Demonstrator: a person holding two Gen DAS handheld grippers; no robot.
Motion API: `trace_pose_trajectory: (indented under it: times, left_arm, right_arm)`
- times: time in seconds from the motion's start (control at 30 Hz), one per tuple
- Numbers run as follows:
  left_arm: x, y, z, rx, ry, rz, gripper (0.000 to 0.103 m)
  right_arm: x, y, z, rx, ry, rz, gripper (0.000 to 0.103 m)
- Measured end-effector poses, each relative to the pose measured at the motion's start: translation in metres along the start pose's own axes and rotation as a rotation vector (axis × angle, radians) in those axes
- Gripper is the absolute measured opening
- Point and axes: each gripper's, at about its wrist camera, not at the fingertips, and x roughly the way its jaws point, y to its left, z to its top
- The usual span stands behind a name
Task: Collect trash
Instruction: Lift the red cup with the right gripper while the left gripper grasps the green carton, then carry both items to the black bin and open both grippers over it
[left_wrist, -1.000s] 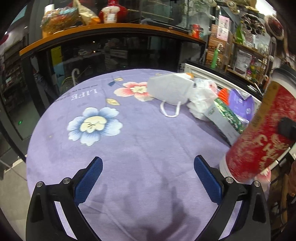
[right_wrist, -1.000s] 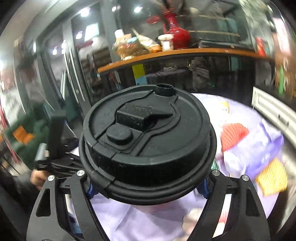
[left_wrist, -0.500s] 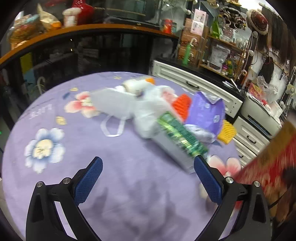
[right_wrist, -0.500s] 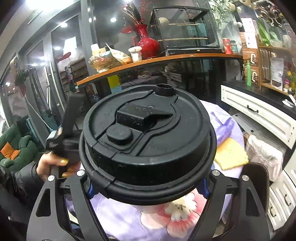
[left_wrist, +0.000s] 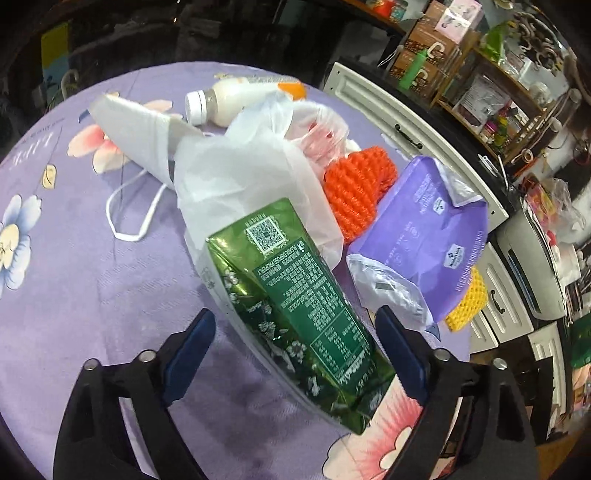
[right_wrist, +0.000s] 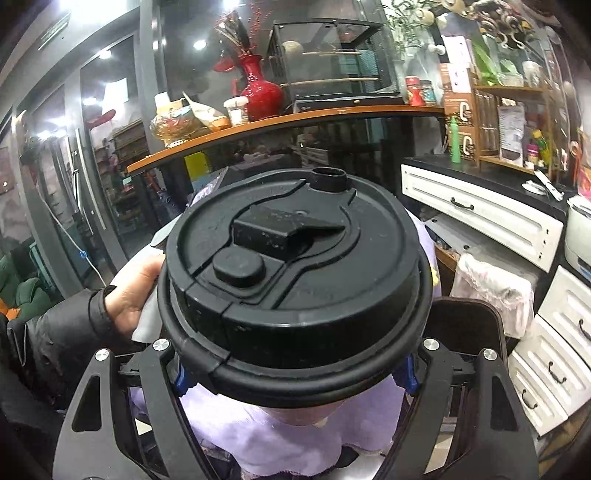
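Presently: left gripper (left_wrist: 291, 354), jaws closing astride green carton (left_wrist: 295, 299), pads not yet touching; carton lies on the purple cloth (left_wrist: 92, 295), resting against white plastic bag (left_wrist: 240, 177). Advice: centre the pads on the flat sides before they meet. Right gripper (right_wrist: 295, 373) clamped on lidded cup (right_wrist: 295, 280). Cup body hidden beneath lid; no bin visible.
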Motion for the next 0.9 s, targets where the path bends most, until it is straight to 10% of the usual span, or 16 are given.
trace_pose_trajectory:
  times: [0.53,0.9]
  left_arm:
    - [-0.04,-0.001,-0.044,0.08,-0.107,-0.039,0.057]
    - [-0.07,-0.091,-0.06,0.282,-0.192,-0.214,0.057]
  right_arm:
    - [-0.02,-0.056,-0.025,0.148,-0.037,-0.066,0.079]
    - [0.007,-0.154,-0.026,0.227,0.001,-0.376,0.079]
